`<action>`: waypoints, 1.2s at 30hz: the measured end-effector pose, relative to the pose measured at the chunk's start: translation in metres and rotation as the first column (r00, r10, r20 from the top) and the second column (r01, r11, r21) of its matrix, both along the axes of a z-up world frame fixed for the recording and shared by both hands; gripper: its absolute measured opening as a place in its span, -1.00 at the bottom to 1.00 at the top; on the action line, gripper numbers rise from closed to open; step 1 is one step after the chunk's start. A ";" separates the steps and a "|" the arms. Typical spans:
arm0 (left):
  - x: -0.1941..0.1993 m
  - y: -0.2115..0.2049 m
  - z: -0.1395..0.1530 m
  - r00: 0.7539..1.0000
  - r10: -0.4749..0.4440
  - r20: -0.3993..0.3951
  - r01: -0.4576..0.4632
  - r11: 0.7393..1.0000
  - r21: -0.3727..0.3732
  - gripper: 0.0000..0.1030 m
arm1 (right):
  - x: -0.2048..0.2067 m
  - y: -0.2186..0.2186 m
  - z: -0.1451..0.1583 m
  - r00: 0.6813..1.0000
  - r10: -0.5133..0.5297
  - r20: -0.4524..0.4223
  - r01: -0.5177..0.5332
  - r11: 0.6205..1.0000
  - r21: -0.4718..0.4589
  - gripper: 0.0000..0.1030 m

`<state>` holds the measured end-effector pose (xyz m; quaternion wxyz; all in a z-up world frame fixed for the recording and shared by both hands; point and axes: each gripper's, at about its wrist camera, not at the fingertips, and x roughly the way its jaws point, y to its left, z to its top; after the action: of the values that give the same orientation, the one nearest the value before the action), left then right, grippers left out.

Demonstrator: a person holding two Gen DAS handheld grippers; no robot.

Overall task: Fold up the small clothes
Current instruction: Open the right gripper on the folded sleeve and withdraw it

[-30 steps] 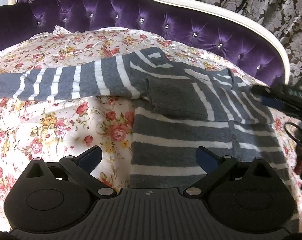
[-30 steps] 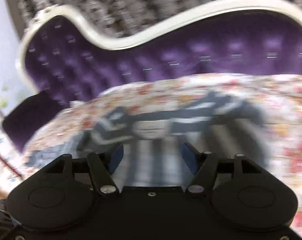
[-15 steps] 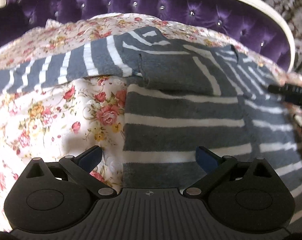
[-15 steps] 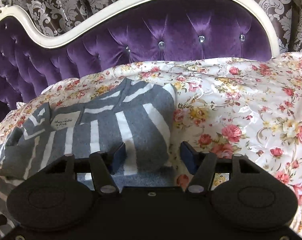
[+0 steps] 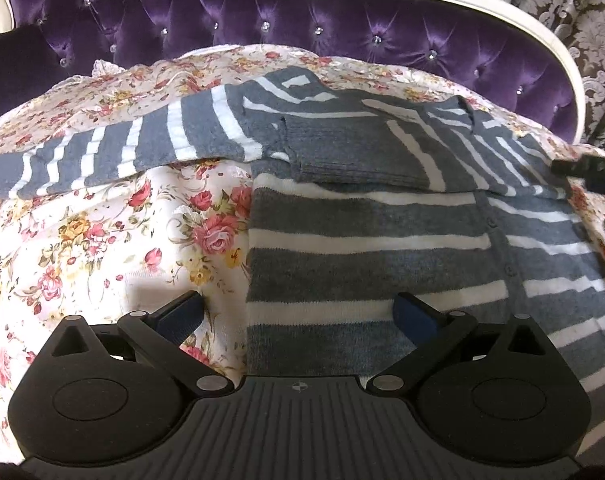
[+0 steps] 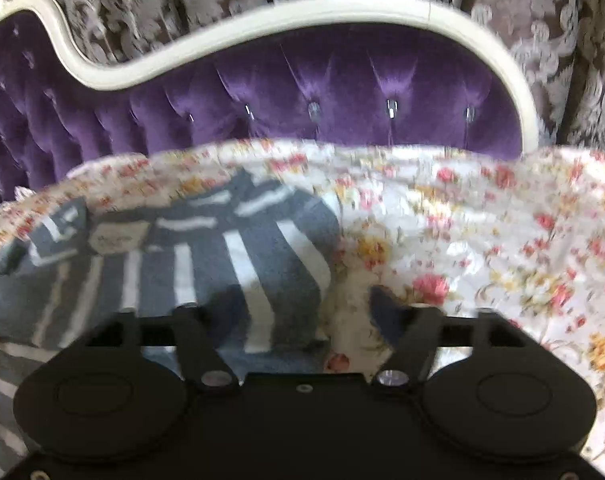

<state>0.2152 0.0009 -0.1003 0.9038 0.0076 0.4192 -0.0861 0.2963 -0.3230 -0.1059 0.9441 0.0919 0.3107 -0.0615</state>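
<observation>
A grey cardigan with white stripes lies flat on the floral sheet. One sleeve stretches out to the left; the other is folded across the chest. My left gripper is open and low over the cardigan's lower left edge, one fingertip over the sheet and the other over the knit. In the blurred right wrist view, the right gripper hovers at the folded shoulder edge of the cardigan. Its jaws are opening, that edge lies between them, and neither pad presses on it.
A purple tufted headboard with a cream frame curves behind the bed, with patterned curtains beyond it. Floral sheet stretches to the right of the cardigan. The right gripper's black body shows at the left view's right edge.
The right gripper swung from the cardigan's middle to its right shoulder edge, and its jaws now stand wider than half a second ago. The left gripper stays open over the hem.
</observation>
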 end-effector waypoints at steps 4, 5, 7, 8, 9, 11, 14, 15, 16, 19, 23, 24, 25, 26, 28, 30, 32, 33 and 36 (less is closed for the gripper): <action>-0.002 -0.002 -0.001 0.999 0.026 0.020 -0.026 1.000 -0.002 1.00 | -0.014 0.014 0.023 0.996 0.022 0.088 -0.019 0.999 -0.034 0.85; -0.003 -0.002 -0.001 0.999 0.034 0.027 -0.034 0.999 -0.005 1.00 | -0.016 0.019 0.028 0.994 0.036 0.103 -0.034 0.999 -0.025 0.91; -0.005 -0.003 -0.002 0.998 0.052 0.045 -0.052 0.999 -0.010 1.00 | -0.018 0.029 0.032 0.991 0.068 0.114 -0.068 0.998 -0.002 0.98; -0.006 -0.004 -0.003 0.997 0.061 0.054 -0.060 0.998 -0.010 1.00 | -0.018 0.035 0.033 0.990 0.084 0.112 -0.085 0.996 0.009 0.98; -0.007 -0.004 -0.003 0.996 0.068 0.062 -0.068 0.998 -0.011 1.00 | -0.019 0.042 0.032 0.990 0.100 0.101 -0.102 0.995 0.017 0.98; -0.008 -0.005 -0.004 0.994 0.081 0.074 -0.080 0.997 -0.013 1.00 | -0.020 0.057 0.028 0.993 0.105 0.062 -0.105 0.994 0.006 0.98; -0.007 -0.005 -0.003 0.995 0.070 0.070 -0.070 0.998 -0.003 1.00 | -0.021 0.081 0.013 0.994 0.099 -0.050 -0.101 0.994 -0.033 0.98; -0.006 -0.005 -0.003 0.996 0.058 0.066 -0.059 0.998 0.000 1.00 | -0.020 0.087 0.006 0.989 0.123 -0.078 -0.125 0.992 -0.017 0.97; -0.005 -0.004 -0.002 0.997 0.045 0.061 -0.046 0.999 0.001 1.00 | -0.021 0.091 0.002 0.984 0.150 -0.095 -0.149 0.989 0.010 0.96; -0.004 0.000 -0.001 0.998 0.022 0.057 -0.022 1.000 -0.010 0.98 | -0.023 0.101 -0.010 0.974 0.193 -0.118 -0.185 0.980 0.071 0.96; -0.007 0.002 0.000 0.997 0.027 0.068 -0.026 1.000 -0.016 0.97 | -0.027 0.114 -0.018 0.972 0.209 -0.104 -0.207 0.978 0.029 0.97; -0.008 0.002 0.001 0.997 0.029 0.076 -0.028 0.999 -0.015 0.97 | -0.027 0.114 -0.020 0.972 0.211 -0.103 -0.210 0.977 0.017 0.97; -0.009 0.002 0.002 0.996 0.033 0.086 -0.032 0.999 -0.014 0.97 | -0.029 0.115 -0.021 0.972 0.212 -0.100 -0.212 0.977 0.015 0.97; -0.010 0.002 0.005 0.995 0.034 0.097 -0.033 0.999 -0.015 0.97 | -0.030 0.117 -0.021 0.973 0.212 -0.096 -0.211 0.977 0.016 0.98; -0.011 0.003 0.009 0.993 0.038 0.110 -0.036 0.999 -0.017 0.97 | -0.032 0.117 -0.022 0.973 0.215 -0.088 -0.215 0.977 0.010 0.99; -0.011 0.005 0.012 0.992 0.047 0.115 -0.044 0.999 -0.025 0.97 | -0.034 0.119 -0.025 0.973 0.220 -0.069 -0.221 0.975 -0.005 0.99; -0.010 0.010 0.014 0.991 0.064 0.114 -0.060 0.997 -0.038 0.97 | -0.037 0.119 -0.027 0.974 0.221 -0.048 -0.221 0.975 -0.009 1.00; -0.009 0.013 0.015 0.991 0.072 0.112 -0.067 0.997 -0.046 0.97 | -0.036 0.120 -0.028 0.974 0.220 -0.045 -0.221 0.975 -0.011 1.00; -0.005 0.023 0.016 0.989 0.107 0.103 -0.100 0.993 -0.067 0.97 | -0.036 0.120 -0.028 0.975 0.219 -0.045 -0.220 0.975 -0.015 1.00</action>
<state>0.2099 0.0235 -0.0840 0.9278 -0.0377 0.3675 -0.0515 0.2607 -0.2029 -0.1336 0.9391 0.0461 0.3384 0.0383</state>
